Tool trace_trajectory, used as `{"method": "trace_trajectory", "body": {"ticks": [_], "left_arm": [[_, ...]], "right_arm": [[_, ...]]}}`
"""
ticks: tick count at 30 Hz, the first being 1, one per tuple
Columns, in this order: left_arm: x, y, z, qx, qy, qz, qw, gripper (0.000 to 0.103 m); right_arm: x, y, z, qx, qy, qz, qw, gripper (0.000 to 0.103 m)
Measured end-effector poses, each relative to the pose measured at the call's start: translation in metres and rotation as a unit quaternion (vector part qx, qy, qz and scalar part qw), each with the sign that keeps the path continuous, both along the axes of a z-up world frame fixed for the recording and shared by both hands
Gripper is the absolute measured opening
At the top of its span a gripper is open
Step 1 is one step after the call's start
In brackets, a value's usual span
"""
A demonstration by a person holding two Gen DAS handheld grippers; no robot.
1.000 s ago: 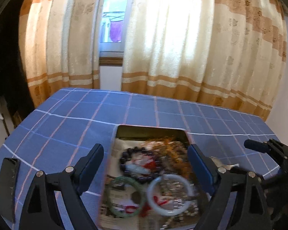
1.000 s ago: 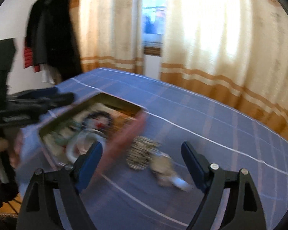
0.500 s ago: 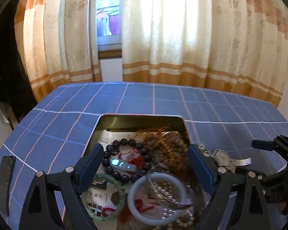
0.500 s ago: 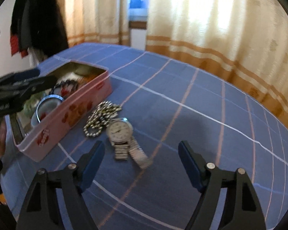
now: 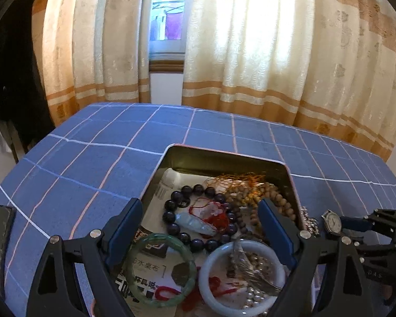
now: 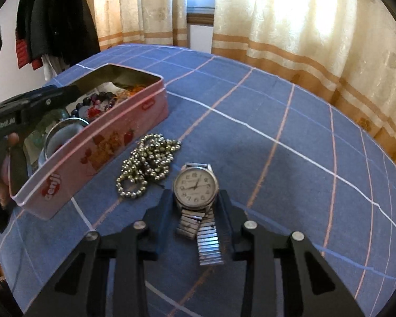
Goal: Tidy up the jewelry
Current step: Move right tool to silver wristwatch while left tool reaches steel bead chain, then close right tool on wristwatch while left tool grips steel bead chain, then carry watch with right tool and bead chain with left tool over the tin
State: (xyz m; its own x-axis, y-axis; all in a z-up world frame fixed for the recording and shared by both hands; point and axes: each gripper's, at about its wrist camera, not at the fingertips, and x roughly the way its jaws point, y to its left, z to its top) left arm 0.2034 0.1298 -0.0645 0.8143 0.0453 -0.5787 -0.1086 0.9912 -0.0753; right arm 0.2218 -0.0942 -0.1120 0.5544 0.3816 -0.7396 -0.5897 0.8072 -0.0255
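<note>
Wristwatch pinched between right claw fingers, left claw spread wide, empty, above tin.

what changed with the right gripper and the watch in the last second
The right gripper came down and closed around the watch, its fingers now flanking the case. The left gripper stays open over the tin; the silver bead chain lies unmoved beside it.

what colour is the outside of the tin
Pink, with red printed designs on the tin; the right wrist view shows it best.
</note>
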Motion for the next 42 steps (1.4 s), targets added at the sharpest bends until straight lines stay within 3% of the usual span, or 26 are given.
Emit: {"method": "trace_trajectory", "body": {"ticks": [4,8,11,15,16,18,19,23,28,30,32,40,41,42], "left_arm": [[-0.018,-0.032,0.02,0.02,-0.033,-0.034,0.9987,0.089],[-0.027,-0.086,0.032,0.066,-0.041,-0.087,0.9932,0.089],[-0.02,-0.124,0.027,0.072,-0.026,-0.126,0.989,0.089],[0.0,-0.153,0.009,0.074,0.017,-0.141,0.987,0.087],[0.005,-0.157,0.004,0.079,0.029,-0.137,0.987,0.085],[0.018,-0.16,-0.007,0.08,0.063,-0.133,0.9859,0.059],[0.024,-0.16,-0.013,0.077,0.079,-0.134,0.9848,0.055],[0.039,-0.162,-0.032,0.085,0.125,-0.124,0.9806,0.05],[0.039,-0.166,-0.03,0.093,0.122,-0.113,0.9817,0.048],[0.036,-0.16,-0.029,0.085,0.12,-0.104,0.9836,0.004],[0.033,-0.155,-0.027,0.069,0.112,-0.108,0.9853,0.004],[0.007,-0.158,-0.01,0.063,0.049,-0.129,0.9885,0.004],[0.005,-0.159,-0.008,0.066,0.044,-0.129,0.9886,0.004],[0.002,-0.161,-0.006,0.065,0.035,-0.132,0.9885,0.004]], "right_arm": [[-0.001,-0.018,0.001,-0.017,-0.02,-0.034,0.999,0.037],[-0.004,-0.044,0.005,-0.023,-0.036,-0.061,0.997,0.037],[-0.002,-0.072,0.008,-0.012,-0.038,-0.084,0.996,0.037],[-0.004,-0.098,0.009,-0.005,-0.046,-0.109,0.993,0.037],[-0.005,-0.101,0.01,-0.002,-0.047,-0.111,0.993,0.037],[-0.007,-0.107,0.012,0.016,-0.046,-0.11,0.993,0.037],[-0.007,-0.109,0.014,0.021,-0.046,-0.111,0.993,0.037],[-0.007,-0.104,0.014,0.021,-0.049,-0.103,0.993,0.037],[-0.009,-0.103,0.013,0.019,-0.047,-0.098,0.994,0.037],[-0.009,-0.103,0.012,0.019,-0.047,-0.098,0.994,0.037],[-0.009,-0.104,0.012,0.021,-0.048,-0.099,0.994,0.037],[-0.016,-0.106,0.016,0.034,-0.064,-0.101,0.992,0.036],[-0.016,-0.107,0.017,0.036,-0.066,-0.101,0.992,0.034],[-0.016,-0.107,0.018,0.039,-0.068,-0.1,0.992,0.022]]}}
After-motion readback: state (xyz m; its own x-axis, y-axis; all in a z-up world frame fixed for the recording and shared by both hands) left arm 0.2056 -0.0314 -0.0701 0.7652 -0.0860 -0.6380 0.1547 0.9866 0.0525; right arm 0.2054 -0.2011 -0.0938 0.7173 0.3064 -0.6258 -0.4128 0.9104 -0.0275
